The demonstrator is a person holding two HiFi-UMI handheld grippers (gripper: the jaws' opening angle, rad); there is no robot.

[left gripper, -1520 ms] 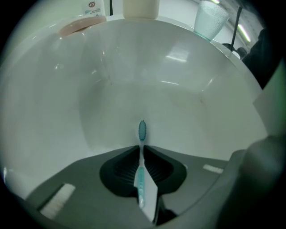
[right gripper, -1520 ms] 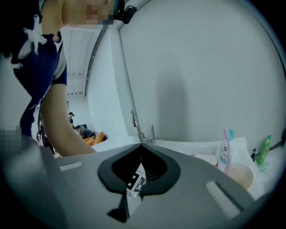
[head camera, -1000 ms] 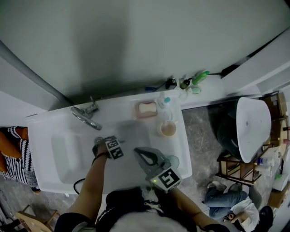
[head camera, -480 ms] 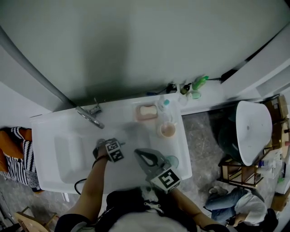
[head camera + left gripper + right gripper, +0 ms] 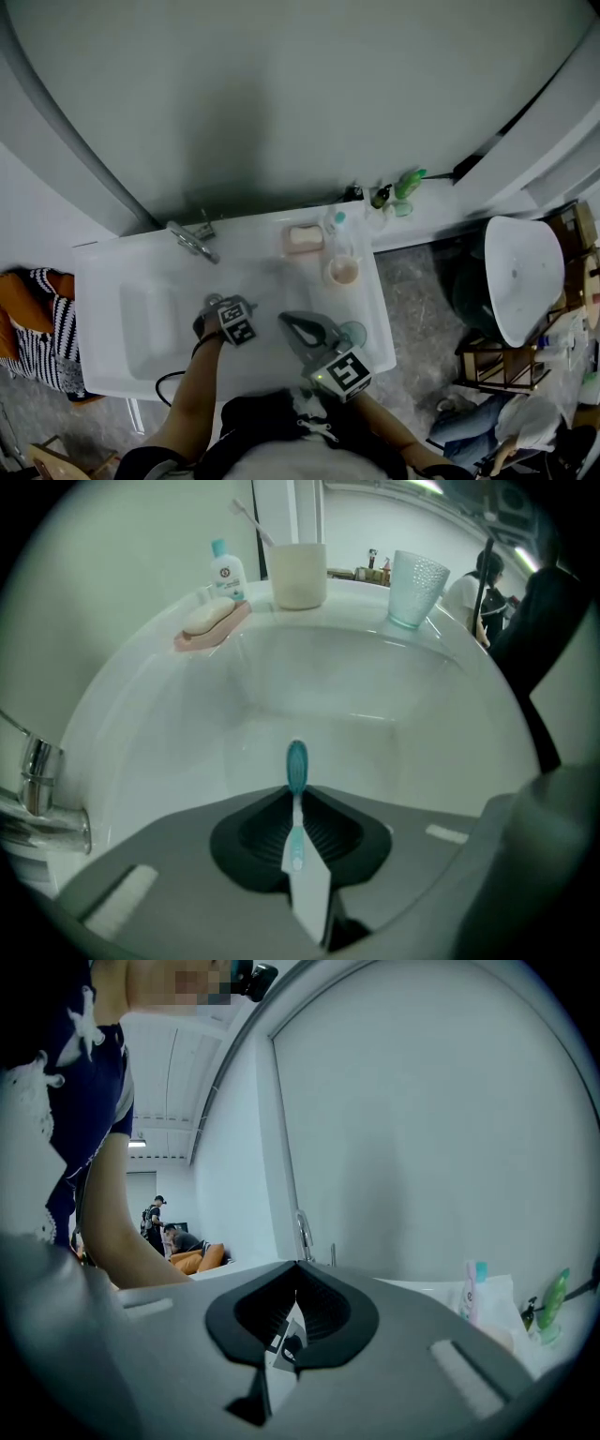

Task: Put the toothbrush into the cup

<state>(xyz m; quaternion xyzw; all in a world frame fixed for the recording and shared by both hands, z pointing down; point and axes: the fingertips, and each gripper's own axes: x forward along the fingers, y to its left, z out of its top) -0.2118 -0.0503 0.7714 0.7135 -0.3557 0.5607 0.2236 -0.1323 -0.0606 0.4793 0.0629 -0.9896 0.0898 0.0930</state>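
Note:
My left gripper (image 5: pixel 296 797) is shut on a teal and white toothbrush (image 5: pixel 296 763), whose head pokes out past the jaws over the white sink basin (image 5: pixel 356 696). A beige cup (image 5: pixel 298 574) with another brush in it stands on the far rim, and a clear ribbed cup (image 5: pixel 415 588) stands to its right. In the head view the left gripper (image 5: pixel 234 317) hangs over the basin. The beige cup (image 5: pixel 344 270) and the clear cup (image 5: pixel 354 333) are at the right rim. My right gripper (image 5: pixel 298 326) sits shut and empty next to the clear cup, its jaws (image 5: pixel 295 1265) meeting at the tips.
A pink soap dish with soap (image 5: pixel 305 239) and a small bottle (image 5: pixel 339 222) stand at the back rim. The chrome faucet (image 5: pixel 192 239) is at the back left. Green bottles (image 5: pixel 408 183) stand on the ledge beyond. A white tub (image 5: pixel 520 272) lies to the right.
The head view has shifted a little. The left gripper with the toothbrush has drifted slightly toward the near rim; the right gripper has hardly moved.

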